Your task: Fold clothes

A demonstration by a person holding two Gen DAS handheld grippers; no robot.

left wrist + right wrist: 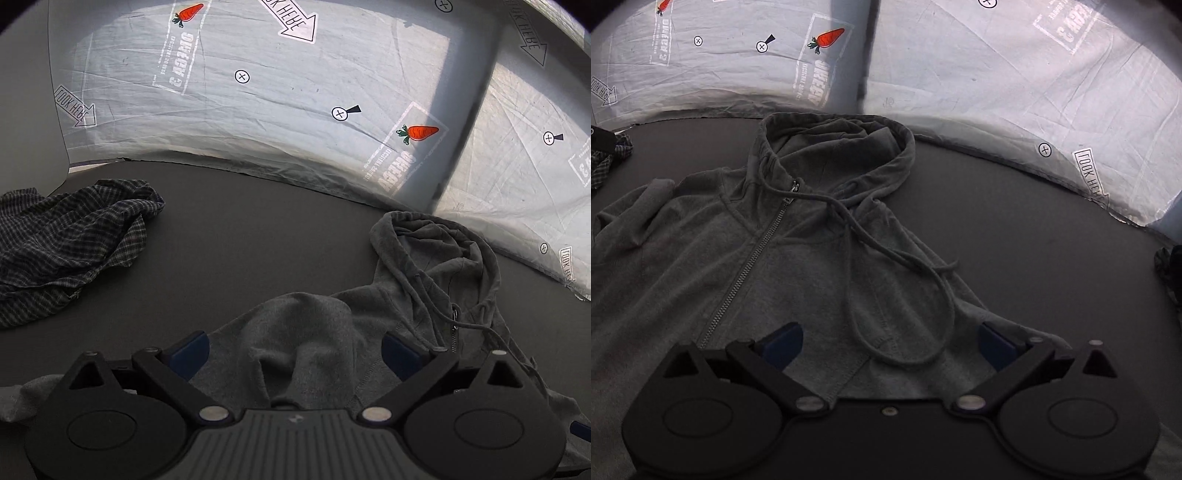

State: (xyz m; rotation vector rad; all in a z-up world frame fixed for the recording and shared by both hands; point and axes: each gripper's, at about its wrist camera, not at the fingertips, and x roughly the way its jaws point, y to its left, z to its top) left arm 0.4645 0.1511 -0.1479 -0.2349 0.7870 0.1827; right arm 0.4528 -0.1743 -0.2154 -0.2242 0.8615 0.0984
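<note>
Hoodie point(798, 251) lies face-up mid-counter point(1034, 258), zipped, hood far. Left gripper point(295, 349) and right gripper point(890, 341): jaws open, empty, over the fabric. Suggest pinching sleeve edges, folding inward, tucking drawstring point(897, 258) first.

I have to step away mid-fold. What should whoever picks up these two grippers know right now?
Left gripper: open, holding nothing, over a bunched part of the hoodie.
Right gripper: open, empty, over the hoodie's front near the drawstring.
Hoodie lies front up on the dark table, zipper closed, hood toward the printed sheet.
Plaid shirt sits crumpled at the table's left, apart from the hoodie.
Done: hoodie roughly spread. Left: smooth the bunched part, fold the hoodie, then the shirt.
</note>
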